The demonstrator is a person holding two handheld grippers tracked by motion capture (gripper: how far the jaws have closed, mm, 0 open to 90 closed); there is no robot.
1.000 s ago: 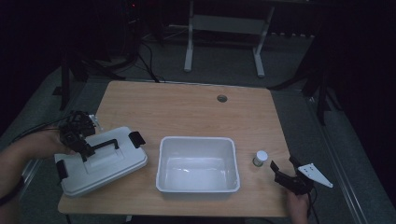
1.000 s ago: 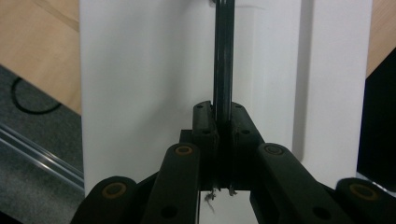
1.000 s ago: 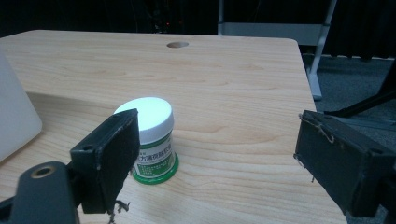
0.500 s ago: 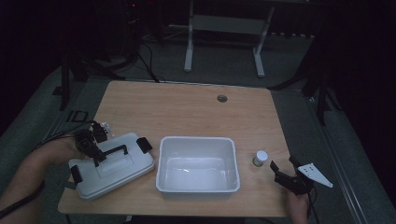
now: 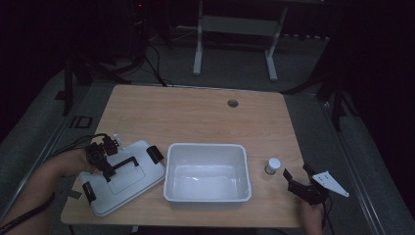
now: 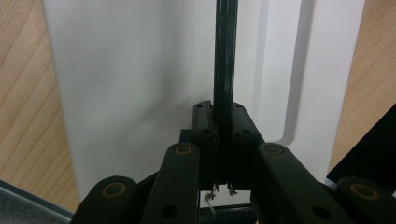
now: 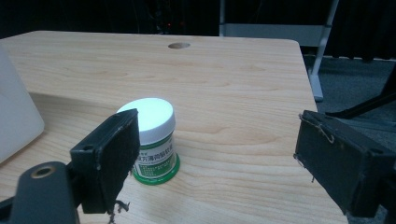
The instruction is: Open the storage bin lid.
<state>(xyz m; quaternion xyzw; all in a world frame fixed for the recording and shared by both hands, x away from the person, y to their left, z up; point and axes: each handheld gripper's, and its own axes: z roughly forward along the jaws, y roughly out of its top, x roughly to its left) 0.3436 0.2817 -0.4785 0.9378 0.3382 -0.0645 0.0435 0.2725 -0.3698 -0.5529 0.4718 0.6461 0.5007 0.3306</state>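
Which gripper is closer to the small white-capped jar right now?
Right. The right gripper sits open just beside the jar, not touching it. The left gripper is across the white tub, shut on the lid's black handle.

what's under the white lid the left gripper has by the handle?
Bare wooden table around the white lid, which the left gripper grips by its black handle. Whatever sits directly beneath is covered; I cannot tell whether the lid rests flat or stays slightly lifted.

High view looks down on table [image 5: 195, 117], gripper views close, level, sharing its wood.
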